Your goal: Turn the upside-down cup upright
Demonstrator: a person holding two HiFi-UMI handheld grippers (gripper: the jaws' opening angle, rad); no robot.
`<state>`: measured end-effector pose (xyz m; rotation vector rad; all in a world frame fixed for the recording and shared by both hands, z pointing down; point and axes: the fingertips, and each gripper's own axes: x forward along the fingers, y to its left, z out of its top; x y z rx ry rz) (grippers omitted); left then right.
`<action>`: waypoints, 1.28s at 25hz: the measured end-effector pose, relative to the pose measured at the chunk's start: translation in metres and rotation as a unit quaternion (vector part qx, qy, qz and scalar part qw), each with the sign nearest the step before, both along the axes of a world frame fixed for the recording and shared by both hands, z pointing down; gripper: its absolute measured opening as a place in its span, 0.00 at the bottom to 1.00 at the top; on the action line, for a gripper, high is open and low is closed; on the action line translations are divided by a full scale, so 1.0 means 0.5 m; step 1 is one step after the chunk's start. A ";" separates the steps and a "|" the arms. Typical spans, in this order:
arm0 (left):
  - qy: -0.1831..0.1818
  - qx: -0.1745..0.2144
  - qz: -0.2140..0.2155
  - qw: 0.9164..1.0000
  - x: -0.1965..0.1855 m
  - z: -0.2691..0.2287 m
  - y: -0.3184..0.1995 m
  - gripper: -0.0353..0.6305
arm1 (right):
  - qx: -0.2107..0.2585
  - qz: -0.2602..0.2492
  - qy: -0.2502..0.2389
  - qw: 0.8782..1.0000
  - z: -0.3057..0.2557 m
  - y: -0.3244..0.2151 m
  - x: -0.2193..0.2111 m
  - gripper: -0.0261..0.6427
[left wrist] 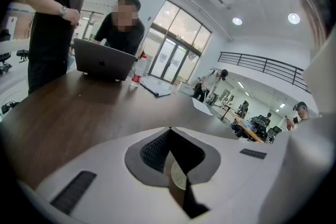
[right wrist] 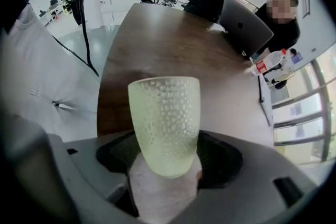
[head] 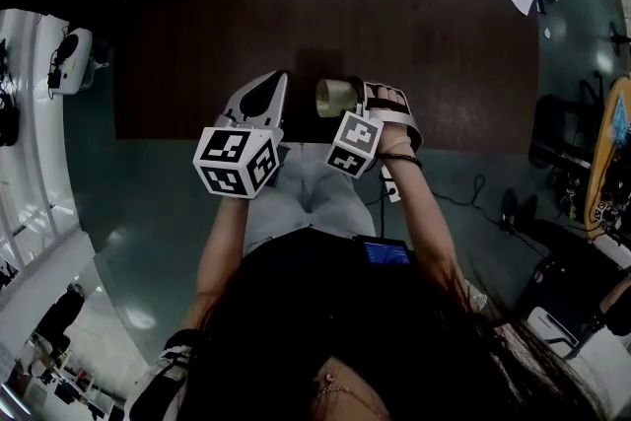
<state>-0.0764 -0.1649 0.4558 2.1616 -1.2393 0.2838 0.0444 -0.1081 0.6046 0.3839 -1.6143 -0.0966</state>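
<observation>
Head view: at mid-frame the right gripper [head: 367,100] clamps the cup [head: 336,97], which lies sideways, rim toward the left, over the near edge of the table [head: 394,5]; the left gripper [head: 264,99] sits just left of the cup, apart from it.

Left gripper view: the jaws are closed together on nothing; a laptop [left wrist: 102,60] stands upper left.

Right gripper view: the jaws press on the cup's [right wrist: 165,118] narrow end at lower centre; its rim points away.
</observation>
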 end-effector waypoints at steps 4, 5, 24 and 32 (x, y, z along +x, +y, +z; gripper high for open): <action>0.000 -0.002 -0.006 1.000 -0.011 0.002 0.001 0.06 | -0.006 -0.001 -0.008 1.000 0.004 0.004 -0.007 0.57; 0.000 -0.002 -0.007 1.000 -0.013 0.003 0.001 0.06 | -0.008 0.000 -0.011 1.000 0.004 0.004 -0.008 0.57; -0.001 -0.006 0.003 1.000 0.002 0.011 0.003 0.06 | -0.019 0.064 -0.148 0.987 -0.008 -0.004 -0.002 0.57; -0.007 -0.010 0.009 1.000 0.008 0.015 0.006 0.06 | -0.064 0.121 -0.266 0.954 -0.016 -0.001 -0.009 0.57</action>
